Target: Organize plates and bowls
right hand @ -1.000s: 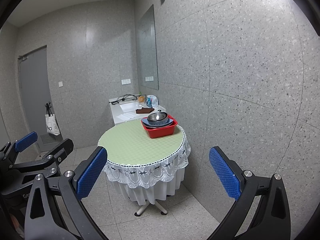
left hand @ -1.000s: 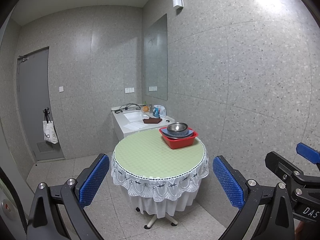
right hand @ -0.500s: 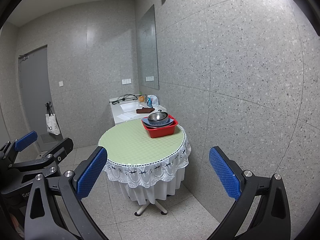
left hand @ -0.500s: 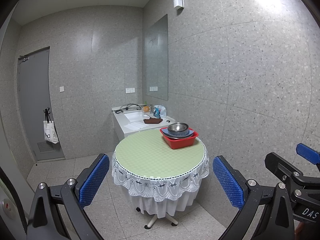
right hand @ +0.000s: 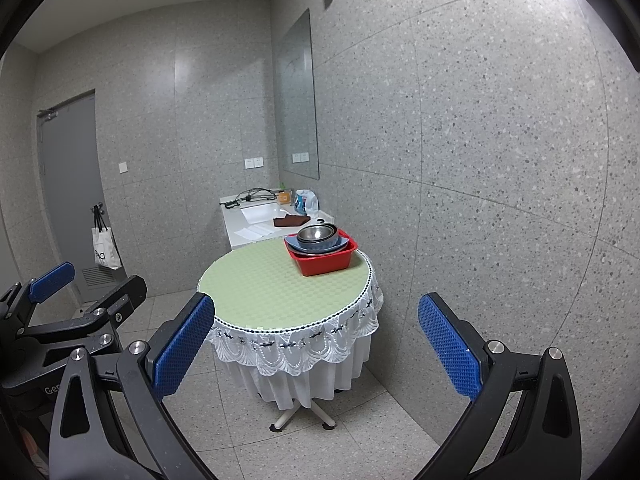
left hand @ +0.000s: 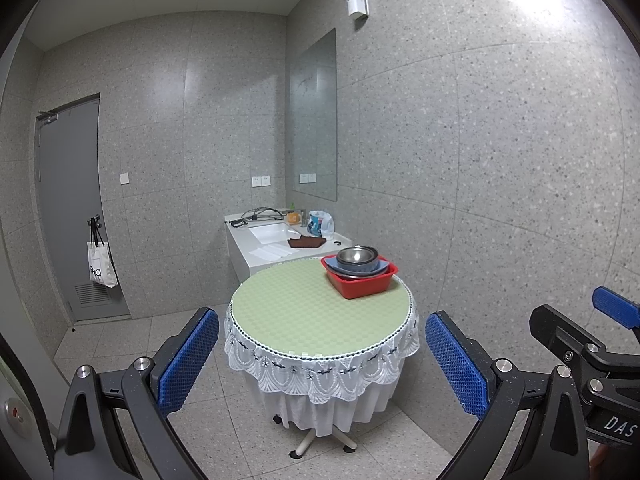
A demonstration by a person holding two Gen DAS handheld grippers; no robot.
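Hardly anything has changed over the last second: both views match the earlier ones almost exactly, apart from the slightest drift of the cameras, and nothing on the desk has moved.

On the left, the left gripper (left hand: pixel 322 360) hangs in the air well short of the desk (left hand: pixel 304 312), its jaws wide and holding nothing. Beyond it the round desk with its green cover and white lace skirt is bare over most of its top.

Toward the far right edge of the desk sits the red tub (left hand: pixel 362 280). In it the dishes are nested in one pile: a blue plate (left hand: pixel 374 270) underneath and a steel bowl (left hand: pixel 357 255) on top, with at least one more bowl between them, though the count is hard to make out from here.

On the right, the right gripper (right hand: pixel 316 338) is likewise held back from the desk, jaws wide and empty.

For the task, this stillness settles little. A tidy stack in the tub with both grippers standing off fits either dishes waiting to be taken out and laid out, or dishes already gathered up and put away.
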